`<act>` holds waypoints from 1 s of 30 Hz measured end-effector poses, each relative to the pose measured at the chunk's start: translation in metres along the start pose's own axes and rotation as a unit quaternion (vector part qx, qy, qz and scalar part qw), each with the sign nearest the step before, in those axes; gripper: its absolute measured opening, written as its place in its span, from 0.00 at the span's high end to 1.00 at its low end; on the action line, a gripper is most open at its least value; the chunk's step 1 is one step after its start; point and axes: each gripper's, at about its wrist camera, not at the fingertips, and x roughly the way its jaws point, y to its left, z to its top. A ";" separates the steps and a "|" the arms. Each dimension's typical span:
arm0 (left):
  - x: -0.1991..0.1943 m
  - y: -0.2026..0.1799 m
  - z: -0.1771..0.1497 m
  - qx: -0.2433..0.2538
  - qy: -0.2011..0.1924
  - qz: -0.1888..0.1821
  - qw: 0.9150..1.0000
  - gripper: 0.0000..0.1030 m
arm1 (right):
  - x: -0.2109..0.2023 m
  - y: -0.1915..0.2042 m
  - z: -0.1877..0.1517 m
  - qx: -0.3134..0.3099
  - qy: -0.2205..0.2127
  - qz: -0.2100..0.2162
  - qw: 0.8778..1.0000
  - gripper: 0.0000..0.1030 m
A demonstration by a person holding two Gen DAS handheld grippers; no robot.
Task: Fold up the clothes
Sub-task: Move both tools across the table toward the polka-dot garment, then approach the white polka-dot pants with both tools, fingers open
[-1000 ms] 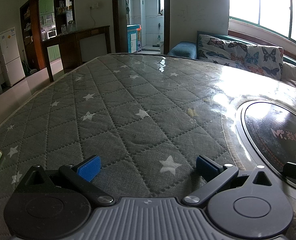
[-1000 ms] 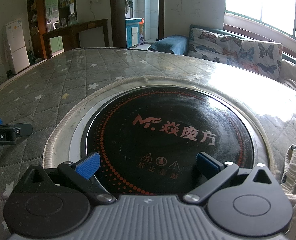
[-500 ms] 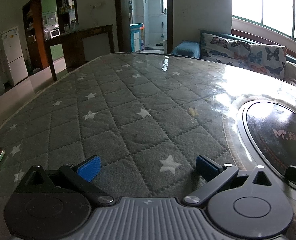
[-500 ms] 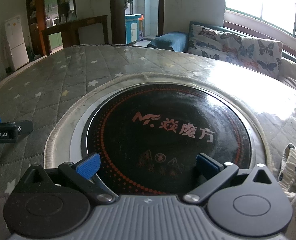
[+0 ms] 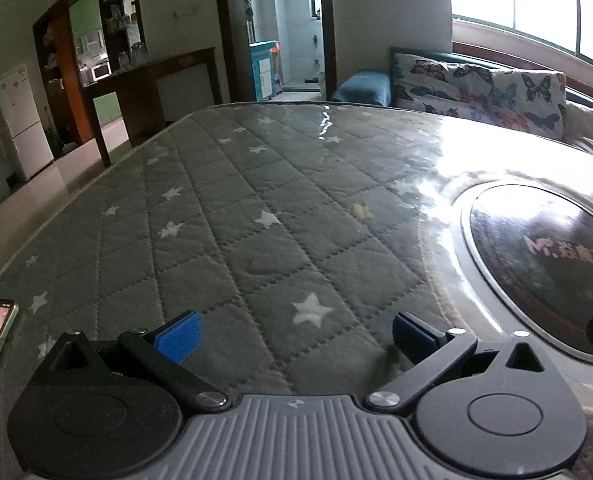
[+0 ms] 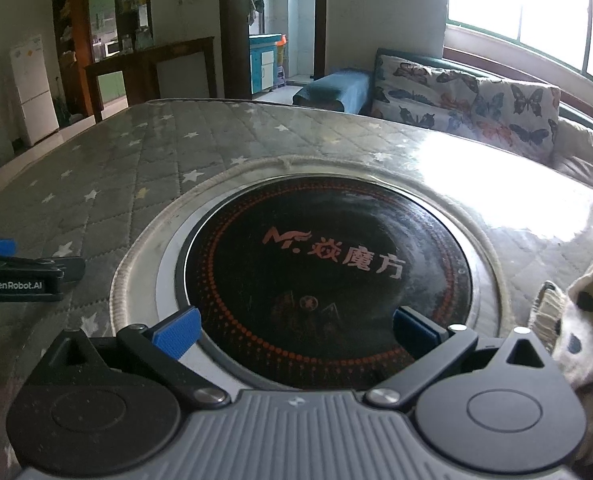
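Both grippers, left [image 5: 294,332] and right [image 6: 294,330], hold their blue-padded jaws spread, gripping nothing. The knitted cream garment [image 6: 580,332] lies crumpled at 3 o'clock beside a glossy black round cooktop [image 6: 324,256] set into the quilted, star-printed grey table cover [image 5: 224,220]. A butterfly-print sofa [image 5: 484,88] stands behind.

**Two low cameras, side by side**

Both cameras sit low and close over the grey quilted star-patterned worktop [image 5: 232,248], facing the far doorway. The left view looks over the quilt. The right view looks over the round black glass cooktop [image 6: 324,264]. Both show the cooktop [image 5: 544,264].
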 end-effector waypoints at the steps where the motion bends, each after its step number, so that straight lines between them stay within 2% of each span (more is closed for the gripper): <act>1: -0.002 -0.002 -0.001 0.003 0.000 -0.002 1.000 0.00 | -0.004 0.000 -0.001 -0.003 -0.001 -0.001 1.000 0.00; 17: -0.042 -0.043 -0.013 0.056 -0.006 -0.047 0.997 0.00 | -0.060 -0.015 -0.025 0.005 -0.019 -0.013 1.000 0.00; 30: -0.072 -0.079 -0.023 0.097 -0.014 -0.092 0.991 0.00 | -0.108 -0.033 -0.050 0.023 -0.033 -0.028 0.999 0.00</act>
